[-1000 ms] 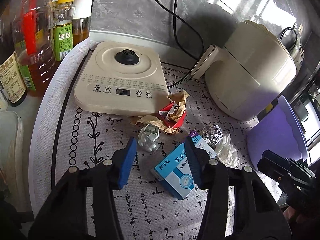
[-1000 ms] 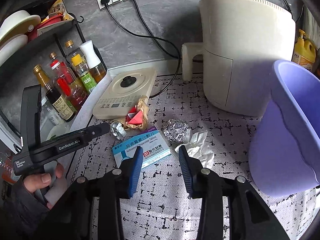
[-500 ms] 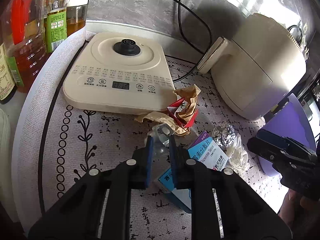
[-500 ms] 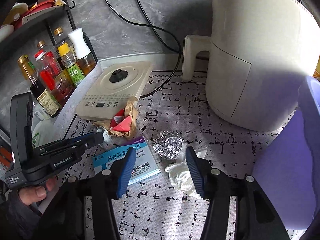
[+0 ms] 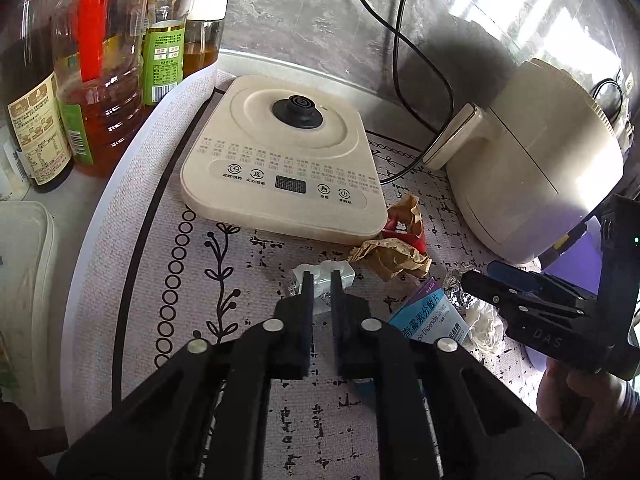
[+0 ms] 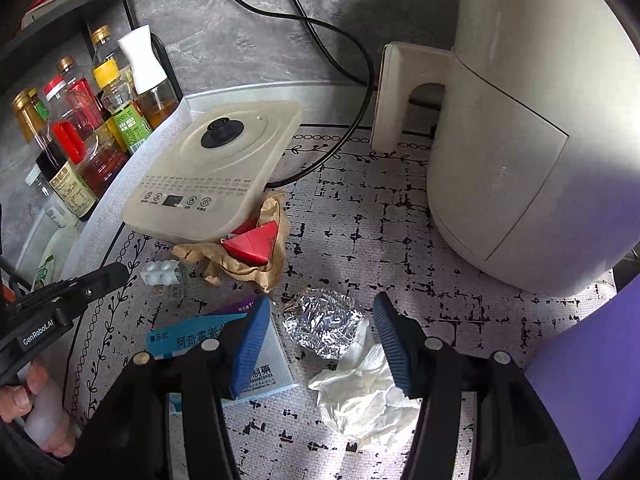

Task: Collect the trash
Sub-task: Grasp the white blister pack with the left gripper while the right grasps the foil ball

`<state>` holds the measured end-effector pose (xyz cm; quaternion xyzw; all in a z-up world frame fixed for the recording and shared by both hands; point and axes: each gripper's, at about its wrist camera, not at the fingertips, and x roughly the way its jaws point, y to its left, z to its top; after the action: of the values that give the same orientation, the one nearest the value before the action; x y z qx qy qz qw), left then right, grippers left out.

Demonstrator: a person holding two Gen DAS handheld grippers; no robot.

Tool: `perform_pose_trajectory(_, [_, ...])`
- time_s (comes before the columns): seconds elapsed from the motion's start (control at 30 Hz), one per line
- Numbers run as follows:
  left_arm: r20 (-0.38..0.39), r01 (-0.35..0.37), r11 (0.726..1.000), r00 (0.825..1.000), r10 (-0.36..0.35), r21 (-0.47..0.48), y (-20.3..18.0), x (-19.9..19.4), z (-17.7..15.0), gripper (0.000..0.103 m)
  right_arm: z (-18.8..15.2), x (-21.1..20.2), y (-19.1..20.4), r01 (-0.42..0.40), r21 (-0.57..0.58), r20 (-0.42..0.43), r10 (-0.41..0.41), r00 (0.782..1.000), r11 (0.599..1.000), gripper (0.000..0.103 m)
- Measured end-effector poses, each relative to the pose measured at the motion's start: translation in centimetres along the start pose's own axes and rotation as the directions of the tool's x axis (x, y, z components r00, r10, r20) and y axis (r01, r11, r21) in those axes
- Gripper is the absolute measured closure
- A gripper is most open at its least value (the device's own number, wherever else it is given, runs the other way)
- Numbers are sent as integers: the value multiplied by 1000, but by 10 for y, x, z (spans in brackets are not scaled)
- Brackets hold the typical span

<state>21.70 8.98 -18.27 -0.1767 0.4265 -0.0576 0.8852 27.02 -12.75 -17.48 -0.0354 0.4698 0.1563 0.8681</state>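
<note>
A white pill blister pack (image 5: 322,274) (image 6: 164,273) lies flat on the patterned mat. My left gripper (image 5: 321,278) (image 6: 120,272) hovers at its near edge. Its jaws stand a narrow gap apart and are opening. The pack shows through the gap and on both sides of the tips, not pinched. My right gripper (image 6: 320,304) (image 5: 480,274) is open, low over a crumpled foil ball (image 6: 324,326) that lies between its fingers. A white tissue (image 6: 368,396) lies under its right finger. A blue medicine box (image 6: 192,336) (image 5: 430,316) and brown paper around a red wrapper (image 6: 248,248) lie nearby.
A cream cooker base (image 5: 280,160) sits behind the trash, and a cream air fryer (image 6: 520,140) stands at the right with black cords behind. Oil and sauce bottles (image 5: 96,80) crowd the left. A purple bin (image 6: 580,380) stands at the near right.
My left gripper moved forward from the blue box to the blister pack, and its jaws narrowed to a slim gap. My right gripper widened, then sank closer over the foil ball and tissue.
</note>
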Motion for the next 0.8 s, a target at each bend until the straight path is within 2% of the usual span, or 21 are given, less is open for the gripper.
perform_pose_trajectory(0.03, [-1, 0, 1000, 1000, 0, -8, 1, 2, 0, 61, 0, 3, 1, -3, -5, -11, 3, 1000, 1000, 51])
perform_pose_trajectory(0.07, [7, -3, 1000, 1000, 3, -15, 2, 3, 0, 44, 0, 5, 1, -5, -6, -21, 5, 1000, 1000, 59])
perform_pose_trajectory(0.1, [10, -6, 1000, 1000, 7, -16, 2, 4, 0, 42, 0, 7, 1, -8, -6, -29, 8, 1000, 1000, 63])
perform_pose_trajectory(0.23, [-32, -30, 1000, 999, 29, -8, 1, 21, 4, 42, 2, 4, 1, -11, -12, -12, 11, 1000, 1000, 68])
perform_pose_trajectory(0.5, [-76, -57, 998, 995, 59, 40, -8, 43, 6, 42, 7, -11, -5, -11, 12, 27, 10, 1000, 1000, 68])
perform_pose_trajectory(0.63, [-75, -96, 993, 992, 101, 64, -13, 46, 6, 44, 8, -16, -4, -10, 13, 40, 9, 999, 1000, 68])
perform_pose_trajectory(0.7, [-82, -99, 993, 991, 104, 67, -14, 47, 8, 58, 8, -18, -3, -10, 11, 46, 9, 999, 1000, 68])
perform_pose_trajectory(0.8, [-69, -96, 993, 992, 101, 70, -15, 41, 9, 59, 8, -25, -1, -15, 15, 59, 14, 998, 1000, 68])
